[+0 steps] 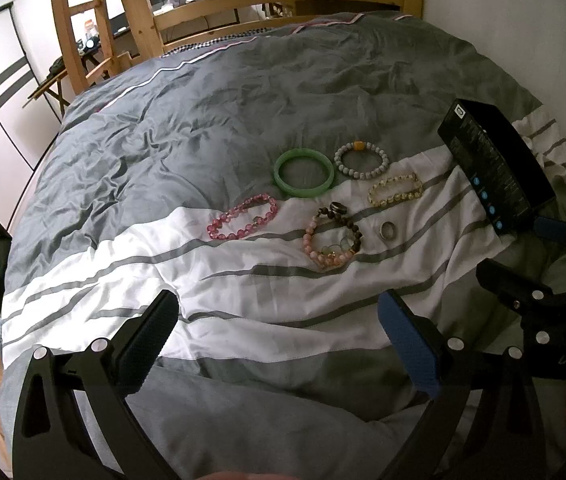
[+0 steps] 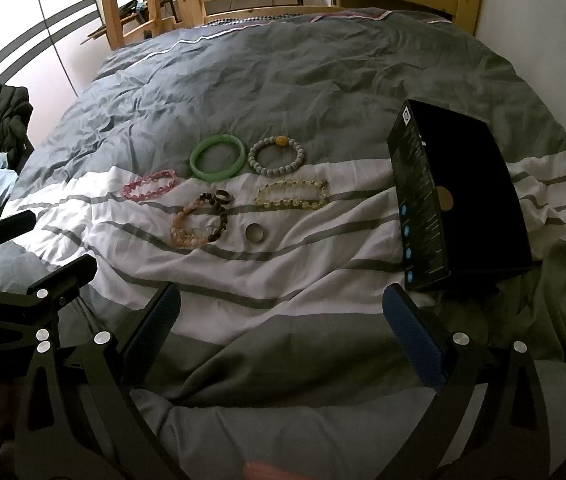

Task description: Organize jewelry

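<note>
Your left claw (image 1: 279, 344) and right claw (image 2: 283, 336) are both spread wide, holding nothing. The bracelets, like the green bangle (image 2: 217, 157), lie on the bed (image 2: 323, 80) beside the black box (image 2: 459, 200).

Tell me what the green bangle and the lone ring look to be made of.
Green bangle: one solid, smooth, slightly translucent hoop with a soft sheen, so likely jade, glass or resin. Lone ring: a plain greyish band with a dull shine, probably metal; too small to be sure.
</note>
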The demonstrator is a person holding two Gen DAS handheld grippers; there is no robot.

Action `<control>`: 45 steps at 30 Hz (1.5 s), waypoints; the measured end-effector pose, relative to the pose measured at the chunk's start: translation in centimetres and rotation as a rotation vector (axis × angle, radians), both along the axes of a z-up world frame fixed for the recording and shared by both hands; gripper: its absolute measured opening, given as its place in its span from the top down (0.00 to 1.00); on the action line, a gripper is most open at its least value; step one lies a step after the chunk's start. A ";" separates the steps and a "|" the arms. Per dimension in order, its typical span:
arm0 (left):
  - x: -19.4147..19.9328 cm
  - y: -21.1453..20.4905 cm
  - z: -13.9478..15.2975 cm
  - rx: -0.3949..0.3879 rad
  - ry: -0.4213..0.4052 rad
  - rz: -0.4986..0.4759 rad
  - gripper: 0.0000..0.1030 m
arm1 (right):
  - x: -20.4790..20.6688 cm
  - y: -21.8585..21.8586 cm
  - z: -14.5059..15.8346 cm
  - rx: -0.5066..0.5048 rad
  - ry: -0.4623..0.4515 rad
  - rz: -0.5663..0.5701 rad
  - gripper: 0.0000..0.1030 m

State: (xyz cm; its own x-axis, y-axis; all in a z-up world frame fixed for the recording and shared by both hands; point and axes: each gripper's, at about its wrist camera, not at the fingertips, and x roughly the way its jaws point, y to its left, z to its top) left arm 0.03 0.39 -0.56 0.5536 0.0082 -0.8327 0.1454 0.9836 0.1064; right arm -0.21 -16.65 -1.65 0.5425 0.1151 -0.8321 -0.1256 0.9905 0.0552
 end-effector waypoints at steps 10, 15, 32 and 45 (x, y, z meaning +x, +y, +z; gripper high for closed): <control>-0.2 -0.1 -0.1 0.001 0.001 0.001 0.05 | 0.2 0.2 0.0 -0.002 0.002 0.000 0.03; -0.2 0.0 -0.2 0.002 0.002 0.001 0.05 | 0.0 0.2 -0.4 -0.005 0.004 0.002 0.03; -0.1 -0.1 -0.1 0.005 0.004 0.001 0.05 | 0.1 0.4 0.0 -0.010 0.010 0.002 0.03; 0.2 0.1 -1.4 0.014 0.041 0.030 0.05 | 0.2 0.5 -0.6 -0.005 0.024 0.004 0.03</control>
State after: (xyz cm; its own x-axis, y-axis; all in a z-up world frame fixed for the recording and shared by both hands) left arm 0.21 0.48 -2.00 0.5184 0.0362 -0.8544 0.1204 0.9861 0.1148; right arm -0.02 -16.15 -2.29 0.5218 0.1128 -0.8456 -0.1283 0.9903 0.0529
